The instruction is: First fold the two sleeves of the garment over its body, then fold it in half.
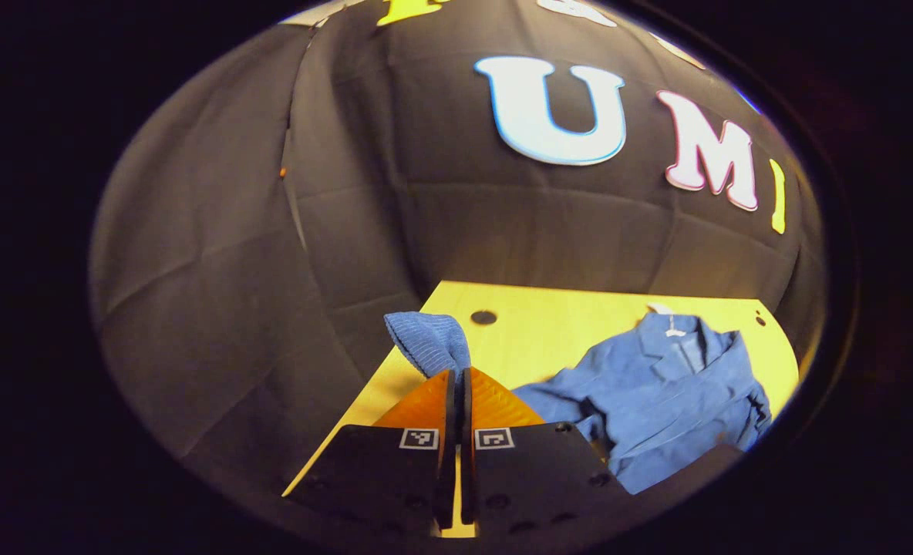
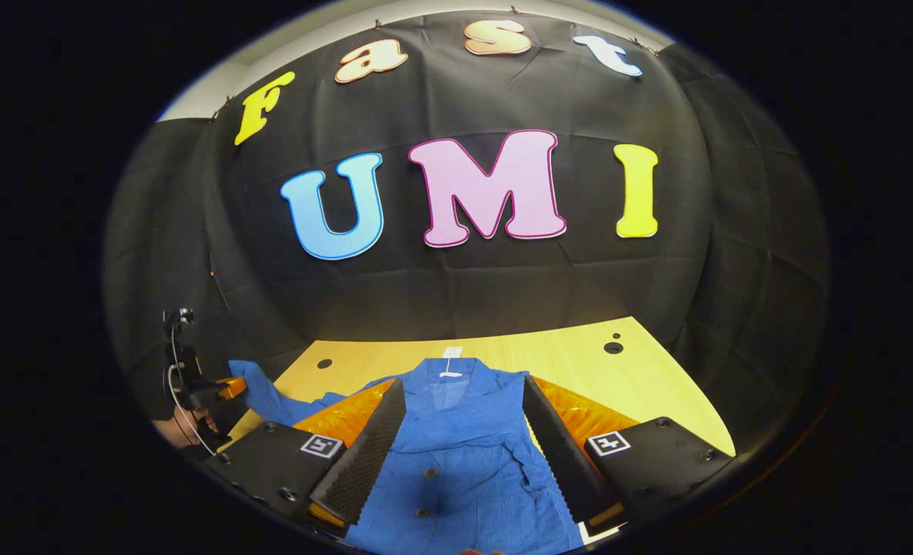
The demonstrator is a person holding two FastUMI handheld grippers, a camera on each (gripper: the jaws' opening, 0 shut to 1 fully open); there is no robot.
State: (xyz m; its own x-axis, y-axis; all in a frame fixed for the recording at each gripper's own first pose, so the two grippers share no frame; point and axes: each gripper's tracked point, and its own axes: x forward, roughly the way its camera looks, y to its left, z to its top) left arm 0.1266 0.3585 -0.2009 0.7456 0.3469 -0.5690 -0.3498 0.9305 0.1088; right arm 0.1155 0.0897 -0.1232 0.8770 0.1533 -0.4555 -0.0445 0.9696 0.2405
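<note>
While my left gripper (image 1: pixel 456 375) is pinching the blue sleeve (image 1: pixel 429 339) between closed jaws, it risks slipping free; my right gripper (image 2: pixel 464 412) is hovering wide open over the jacket (image 2: pixel 464 462).

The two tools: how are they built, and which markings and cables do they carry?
Each tool, left and right, has two wedge-shaped fingers on flat black blocks with screw holes. Each block bears a small square black-and-white tag. The right tool's fingers have ridged, waffle-like inner pads. In the right gripper view, the left tool appears farther off, carrying a black mount with a thin cable looping down.
</note>
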